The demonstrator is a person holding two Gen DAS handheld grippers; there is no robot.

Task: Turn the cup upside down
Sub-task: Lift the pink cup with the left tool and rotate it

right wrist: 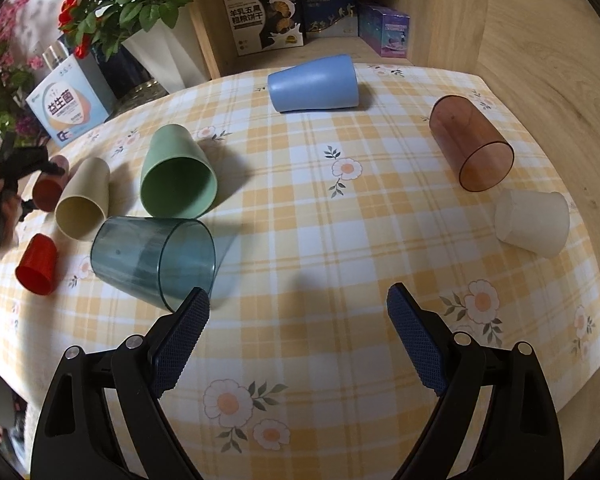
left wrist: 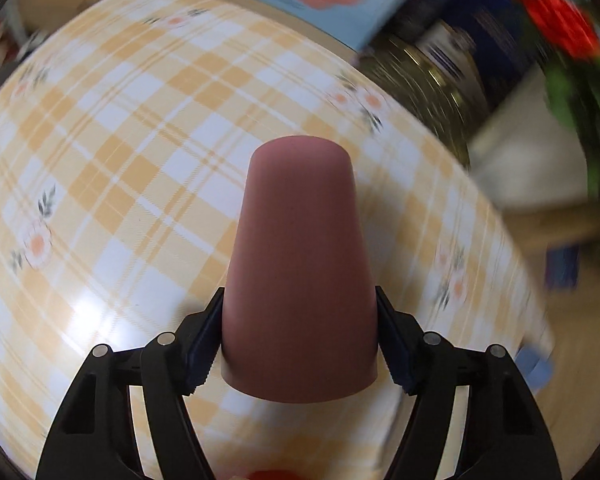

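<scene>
- While my left fingers (left wrist: 300,344) clamp the pink cup (left wrist: 300,264) near its rim, closed base pointing away, it hangs above the checked worktop (left wrist: 120,140); I should lower it squarely, mouth down, and release only once the rim sits flat.
- My right fingers (right wrist: 298,314) are spread wide and empty; the teal cup (right wrist: 152,260) lies just beside them, so I'd hold them back.
</scene>
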